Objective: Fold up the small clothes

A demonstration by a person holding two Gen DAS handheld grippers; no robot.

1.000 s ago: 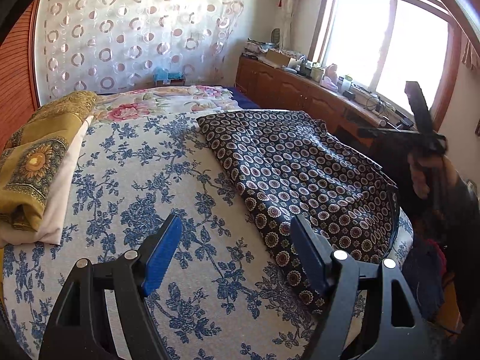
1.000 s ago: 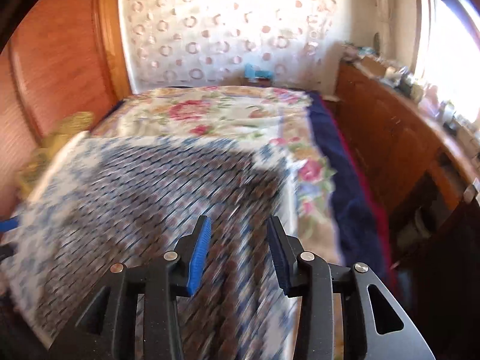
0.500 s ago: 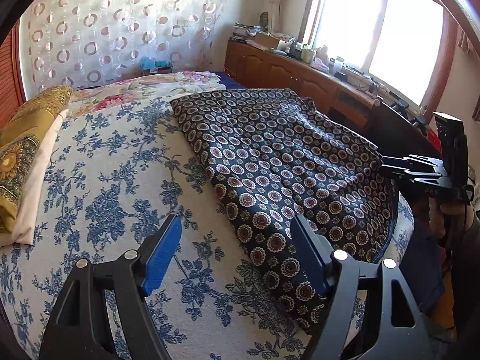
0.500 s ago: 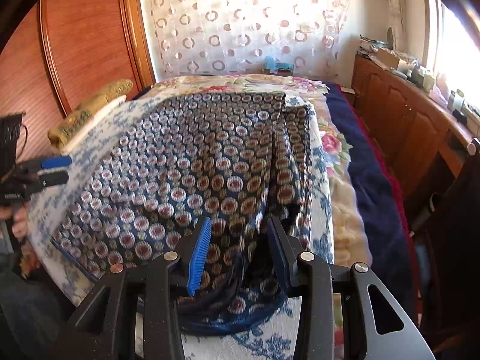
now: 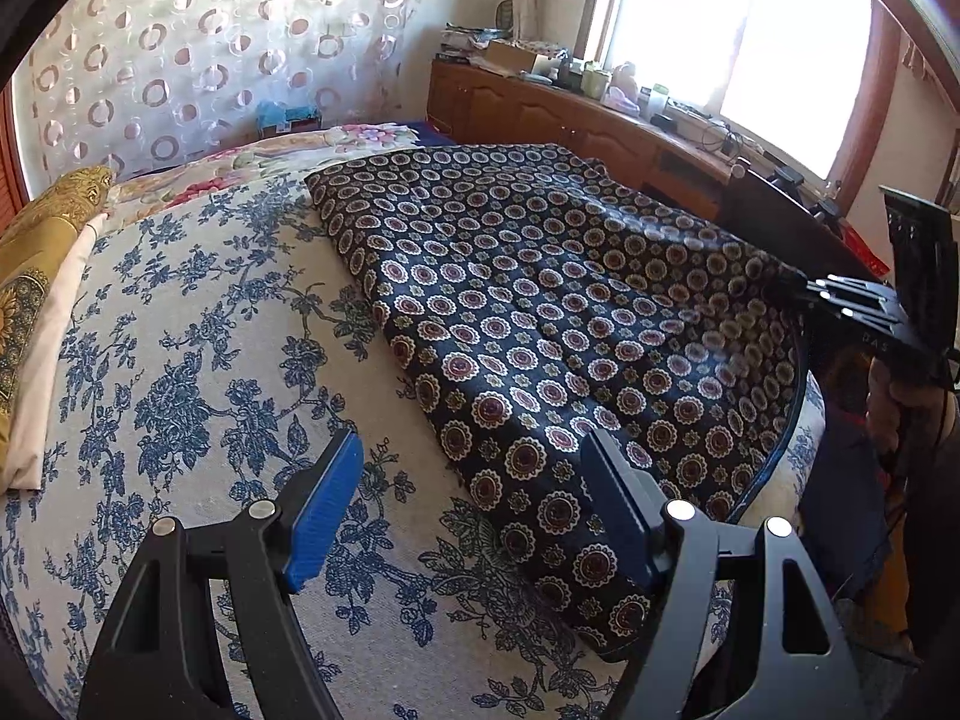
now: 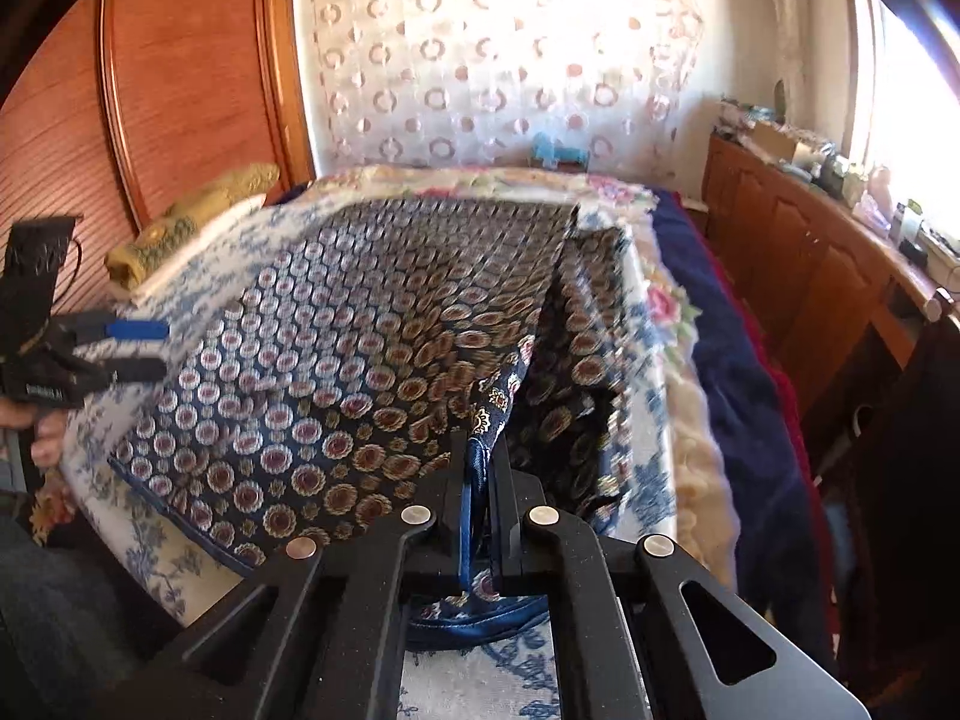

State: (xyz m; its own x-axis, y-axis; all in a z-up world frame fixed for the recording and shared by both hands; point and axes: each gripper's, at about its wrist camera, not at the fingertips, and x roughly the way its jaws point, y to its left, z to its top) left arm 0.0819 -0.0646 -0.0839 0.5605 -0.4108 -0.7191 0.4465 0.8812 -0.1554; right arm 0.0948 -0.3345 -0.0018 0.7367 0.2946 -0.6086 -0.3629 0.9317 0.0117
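So far no fold is made: the dark patterned garment (image 5: 540, 324) lies spread on the bedspread (image 5: 198, 360), my right gripper (image 6: 485, 474) has just clenched on its blue-trimmed near corner, and my left gripper (image 5: 474, 510) hangs released above its other near corner.

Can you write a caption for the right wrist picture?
Right gripper shut on the patterned cloth's blue edge, on the flowery bed.

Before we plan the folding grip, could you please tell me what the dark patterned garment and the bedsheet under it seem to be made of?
The dark patterned garment looks like thin, smooth woven fabric, perhaps silky: it drapes in soft folds and its blue trim shines where the right tool pinches it. The bedsheet looks like matte cotton-type cloth with a printed blue floral pattern, showing no sheen.
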